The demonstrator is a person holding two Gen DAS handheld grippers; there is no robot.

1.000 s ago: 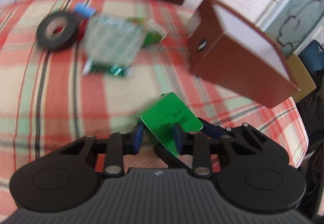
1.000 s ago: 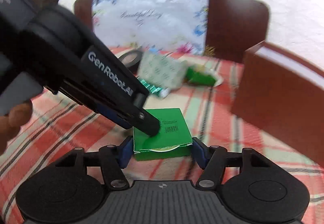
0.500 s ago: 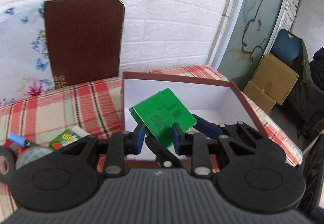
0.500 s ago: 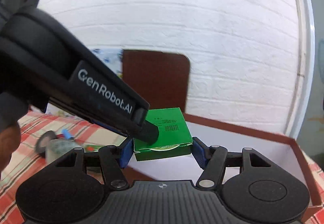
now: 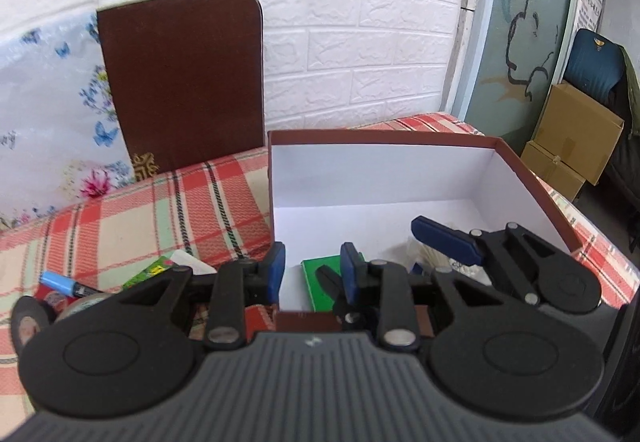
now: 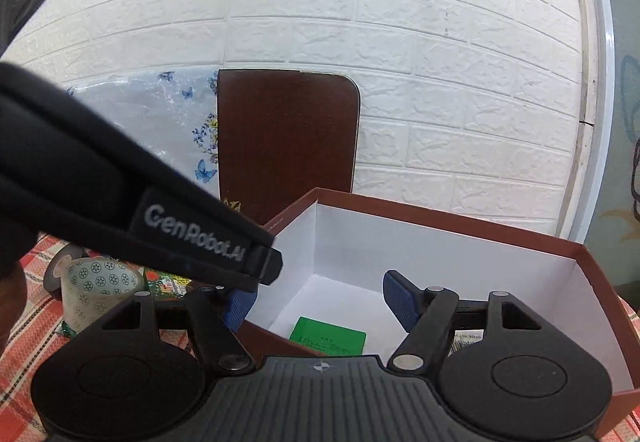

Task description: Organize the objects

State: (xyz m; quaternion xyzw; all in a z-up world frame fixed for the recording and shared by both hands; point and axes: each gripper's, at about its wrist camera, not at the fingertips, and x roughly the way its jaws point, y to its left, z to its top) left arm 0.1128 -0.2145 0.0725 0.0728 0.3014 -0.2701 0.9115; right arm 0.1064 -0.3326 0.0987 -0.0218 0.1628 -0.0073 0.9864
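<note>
A flat green box [image 6: 329, 339] lies on the white floor of the open brown box [image 6: 452, 224], near its front wall. It also shows in the left wrist view [image 5: 320, 283], partly behind a finger. My left gripper [image 5: 312, 274] is open and empty above the brown box's [image 5: 384, 136] near left corner. My right gripper [image 6: 320, 300] is open and empty above the green box. The right gripper's blue finger [image 5: 446, 241] shows in the left wrist view.
On the plaid tablecloth [image 5: 132, 214] left of the box lie a patterned tape roll [image 6: 98, 288], a black tape roll [image 5: 24, 322], a blue marker [image 5: 62, 281] and a green packet [image 5: 154, 271]. A brown chair back [image 5: 180, 82] stands behind. Cardboard cartons [image 5: 572, 138] stand at the right.
Both grippers have let go of the green box. It has dropped to the floor of the brown box. Both pairs of jaws have opened.
</note>
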